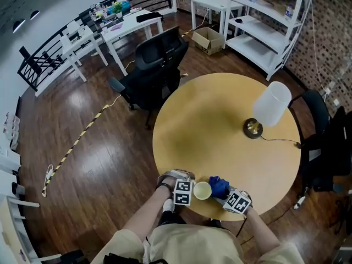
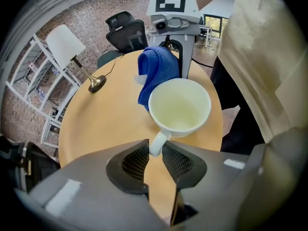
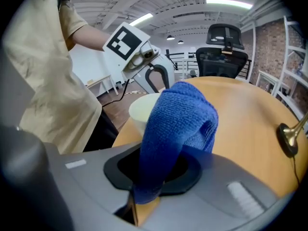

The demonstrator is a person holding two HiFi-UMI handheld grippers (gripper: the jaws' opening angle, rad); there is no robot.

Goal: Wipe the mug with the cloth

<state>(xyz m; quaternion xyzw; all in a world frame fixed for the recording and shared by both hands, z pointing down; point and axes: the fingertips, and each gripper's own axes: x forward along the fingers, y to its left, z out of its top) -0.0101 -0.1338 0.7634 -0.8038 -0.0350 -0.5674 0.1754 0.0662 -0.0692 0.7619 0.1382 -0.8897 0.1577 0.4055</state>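
Observation:
A pale, empty mug (image 1: 202,190) stands near the front edge of the round wooden table (image 1: 209,125). In the left gripper view the mug (image 2: 179,105) points its handle at me, and my left gripper (image 2: 155,150) has that handle between its pad tips, touching both. My right gripper (image 3: 154,177) is shut on a blue cloth (image 3: 180,114), which stands up from its jaws and leans against the mug's (image 3: 142,110) far side. In the head view the cloth (image 1: 219,186) lies between the mug and the right gripper (image 1: 236,201), with the left gripper (image 1: 182,192) on the mug's other side.
A table lamp (image 1: 269,106) with a white shade stands at the table's right, its cord running to the edge. A black office chair (image 1: 157,65) sits beyond the table's far left. White shelves (image 1: 275,26) and a cardboard box (image 1: 208,39) are further back.

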